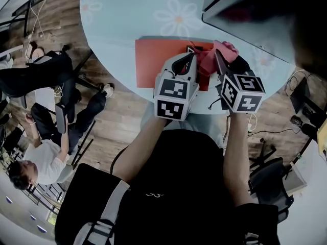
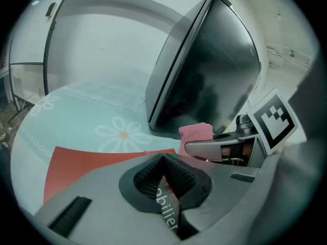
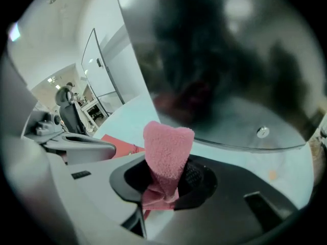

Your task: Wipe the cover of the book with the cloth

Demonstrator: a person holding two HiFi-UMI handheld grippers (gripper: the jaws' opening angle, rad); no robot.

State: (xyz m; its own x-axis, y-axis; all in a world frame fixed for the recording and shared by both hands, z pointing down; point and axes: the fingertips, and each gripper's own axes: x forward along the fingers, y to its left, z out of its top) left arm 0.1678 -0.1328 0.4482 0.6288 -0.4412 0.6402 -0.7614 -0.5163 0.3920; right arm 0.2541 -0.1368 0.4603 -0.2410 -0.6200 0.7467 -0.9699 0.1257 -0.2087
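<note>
Both forearms stretched forward, side by side. Left gripper (image 1: 190, 55) jaws closed tip to tip over red book (image 1: 153, 60), flat on table (image 1: 127, 14). Right gripper (image 3: 168, 172) clamped on pink cloth (image 3: 167, 149), near book's right edge.

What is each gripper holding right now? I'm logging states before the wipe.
Left gripper: closed on a white printed strip; what it belongs to cannot be told.
Right gripper: closed on the pink cloth.
</note>
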